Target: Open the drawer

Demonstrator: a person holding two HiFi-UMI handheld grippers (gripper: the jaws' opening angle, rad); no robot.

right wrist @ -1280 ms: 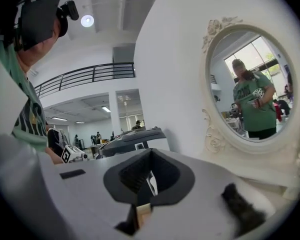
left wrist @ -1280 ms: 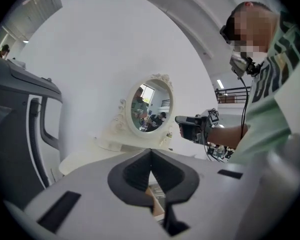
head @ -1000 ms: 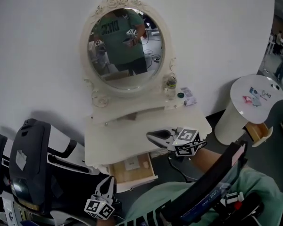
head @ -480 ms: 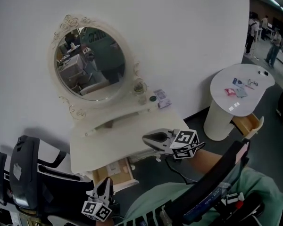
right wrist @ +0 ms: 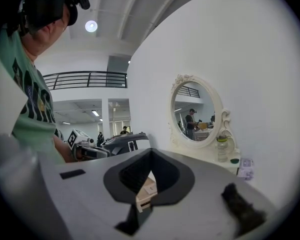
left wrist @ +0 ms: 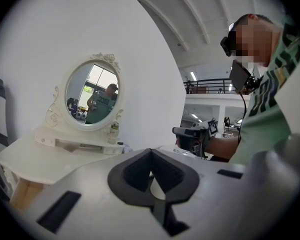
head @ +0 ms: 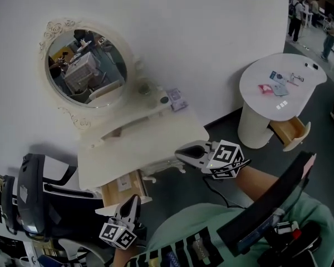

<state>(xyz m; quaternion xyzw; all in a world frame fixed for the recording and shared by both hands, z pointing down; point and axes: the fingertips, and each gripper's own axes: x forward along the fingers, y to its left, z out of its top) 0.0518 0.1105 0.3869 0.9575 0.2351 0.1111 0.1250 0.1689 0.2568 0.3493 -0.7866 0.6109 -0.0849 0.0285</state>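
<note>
Two drawers stand pulled out in the head view. One is the vanity drawer (head: pixel 121 186), at lower left under the white vanity table (head: pixel 150 146), with its pale wood floor and a slip of paper exposed. The other is a second drawer (head: pixel 289 133) on the round pedestal table (head: pixel 250 85) at upper right. The vanity drawer lies nearer both tools and is judged the task's object; drawn this far out, its opening appears done. The left gripper (head: pixel 134 200), low and left of centre, overlaps the drawer front in that view, yet its own view shows its jaws clenched together on nothing, with the table well off to the side. The right gripper (head: pixel 183 152), mid-frame off the table's front edge, is likewise closed and empty, and the wooden drawer shows only distantly through the notch of its pads. Neither tool holds the furniture, consistent with no grip being needed now. An oval mirror (head: pixel 84 65) stands behind the table at upper left, with small jars on its shelf
</note>
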